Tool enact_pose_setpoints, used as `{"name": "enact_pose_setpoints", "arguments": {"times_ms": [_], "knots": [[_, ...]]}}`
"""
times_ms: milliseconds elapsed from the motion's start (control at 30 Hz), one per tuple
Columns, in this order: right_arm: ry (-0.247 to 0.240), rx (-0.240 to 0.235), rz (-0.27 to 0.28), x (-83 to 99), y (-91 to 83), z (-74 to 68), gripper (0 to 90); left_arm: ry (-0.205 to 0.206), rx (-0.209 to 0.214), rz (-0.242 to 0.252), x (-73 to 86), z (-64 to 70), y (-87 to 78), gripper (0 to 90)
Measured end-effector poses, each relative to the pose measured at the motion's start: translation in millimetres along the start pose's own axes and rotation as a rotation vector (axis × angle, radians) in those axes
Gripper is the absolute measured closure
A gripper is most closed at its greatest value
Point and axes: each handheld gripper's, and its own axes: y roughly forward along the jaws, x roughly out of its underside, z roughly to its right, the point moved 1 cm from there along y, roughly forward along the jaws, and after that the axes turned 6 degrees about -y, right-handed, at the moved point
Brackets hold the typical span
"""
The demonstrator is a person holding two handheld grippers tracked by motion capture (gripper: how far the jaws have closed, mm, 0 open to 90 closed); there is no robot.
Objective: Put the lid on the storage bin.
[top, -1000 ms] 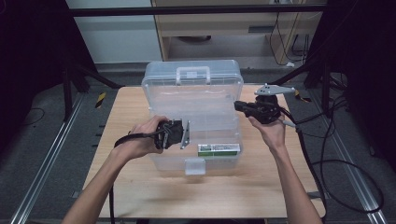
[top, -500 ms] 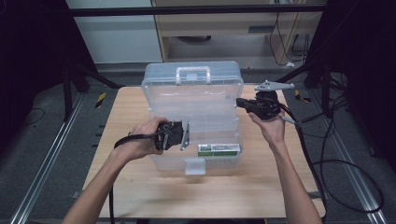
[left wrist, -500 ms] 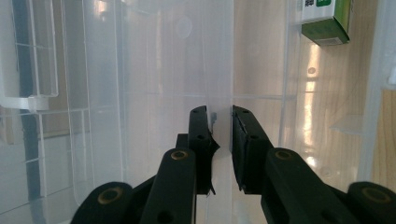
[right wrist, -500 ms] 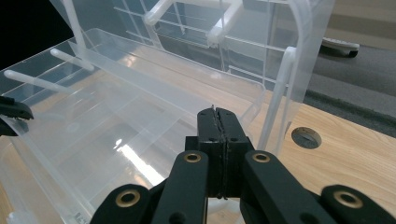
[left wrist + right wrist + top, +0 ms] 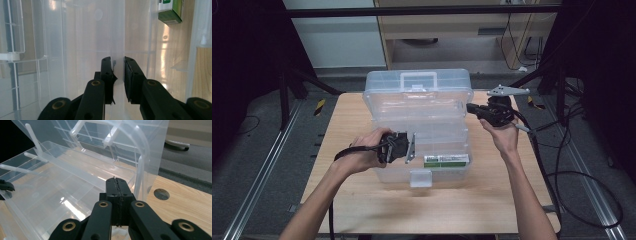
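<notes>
The left gripper is seen in its own view with the jaws a little apart, one on each side of a thin clear plastic wall of the storage box. Whether the pads actually press on that wall cannot be told. In the high view the left gripper is held over the left front part of the box, the person's left hand wrapped around it.

The right gripper is shown in its own view with the jaws pressed together, nothing visibly held between them. Its tips are placed at the edge of a clear tray, just beside an upright plastic arm of the box. In the high view the right gripper is found at the right side of the box, at the level of the upper trays, carried by the right hand.

The storage box is a transparent tiered case, opened, with its lid and handle raised at the far side and its trays stepped out toward the person. A green and white carton is lying in the lower front compartment, to the right of the left gripper and well apart from the right gripper. The trays seen from the right gripper hold no visible contents.

The box is standing on a wooden table.
</notes>
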Motion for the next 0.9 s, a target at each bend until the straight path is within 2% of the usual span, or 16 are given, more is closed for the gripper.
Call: {"name": "enact_pose_setpoints", "arguments": {"times_ms": [333, 567, 700, 900], "knots": [[-0.002, 0.003, -0.002, 3.4, -1.9, 1.0, 90.0, 0.003, 0.023, 0.000, 0.1, 5.2, 0.9, 77.8], [-0.012, -0.016, -0.005, 7.5, -3.9, -2.0, 90.0, 0.006, 0.032, -0.001, 1.1, 8.0, 0.5, 77.5], [-0.018, -0.024, -0.010, 8.7, -5.8, -2.8, 90.0, -0.005, 0.033, 0.019, 2.0, 7.9, 1.4, 76.8], [-0.022, -0.030, -0.010, 9.4, -6.0, -2.6, 90.0, -0.048, 0.044, 0.057, 4.7, 6.4, -2.0, 73.1]]}}
